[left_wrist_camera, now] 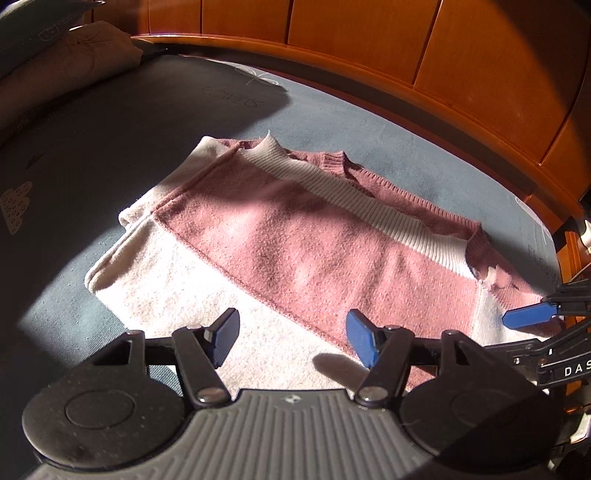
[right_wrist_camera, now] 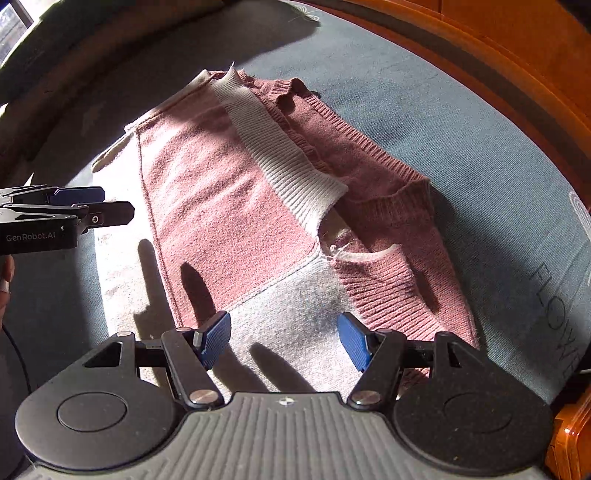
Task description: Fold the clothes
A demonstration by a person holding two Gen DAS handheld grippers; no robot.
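Note:
A pink and cream knitted sweater (left_wrist_camera: pixel 280 236) lies folded flat on the grey-blue bed sheet (left_wrist_camera: pixel 110 147), its cream ribbed hem across the top. My left gripper (left_wrist_camera: pixel 291 338) hovers open over the sweater's near cream part, with nothing between its blue pads. In the right wrist view the same sweater (right_wrist_camera: pixel 229 192) shows its pink ribbed sleeve cuffs at the right. My right gripper (right_wrist_camera: pixel 284 341) stands open above the cream corner, holding nothing. Each gripper shows at the edge of the other's view: the right gripper's fingertips (left_wrist_camera: pixel 532 314) and the left gripper's fingertips (right_wrist_camera: pixel 103 206).
An orange wooden bed frame (left_wrist_camera: pixel 406 74) curves along the far and right side. A pillow (left_wrist_camera: pixel 33 29) and a beige folded cloth (left_wrist_camera: pixel 70 59) lie at the far left. The sheet carries printed lettering (right_wrist_camera: pixel 557 314) at the right edge. A hand (right_wrist_camera: pixel 5 280) shows at the left.

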